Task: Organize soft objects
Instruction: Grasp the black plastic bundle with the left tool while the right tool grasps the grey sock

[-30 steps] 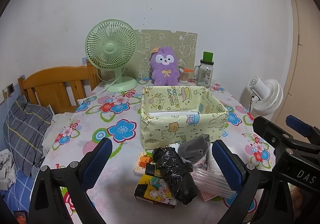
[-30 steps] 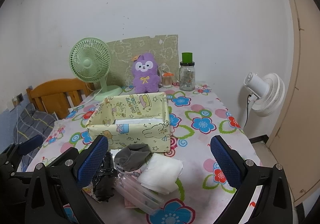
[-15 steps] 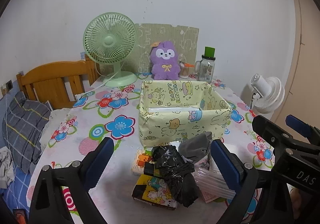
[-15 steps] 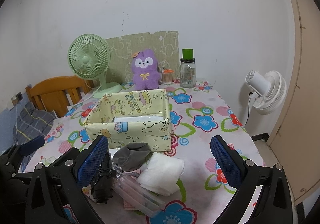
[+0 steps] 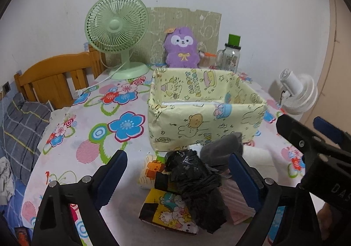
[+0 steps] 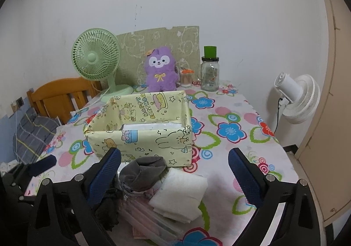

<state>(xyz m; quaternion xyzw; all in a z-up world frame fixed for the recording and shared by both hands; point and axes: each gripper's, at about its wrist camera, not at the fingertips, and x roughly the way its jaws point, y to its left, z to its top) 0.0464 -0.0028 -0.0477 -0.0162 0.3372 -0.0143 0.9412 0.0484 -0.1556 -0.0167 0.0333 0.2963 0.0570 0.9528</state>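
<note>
Between the wide-set fingers of the left gripper (image 5: 176, 176), a black crumpled bag (image 5: 195, 184) was seen lying on a cartoon-printed packet (image 5: 166, 213), untouched by either pad; the jaws had just been closing slightly. Just beyond it, toward the right finger, a grey sock (image 5: 221, 149) was bunched. In the right wrist view the same grey sock (image 6: 142, 171) and a folded white cloth (image 6: 179, 193) were found between the spread fingers of the right gripper (image 6: 174, 176), nothing being gripped. Directly ahead of both grippers a yellow box (image 6: 140, 127) was set on the flowered tablecloth (image 6: 230, 129). Farther back a purple plush toy (image 6: 161, 70) was propped beside a green fan (image 6: 96, 59).
</note>
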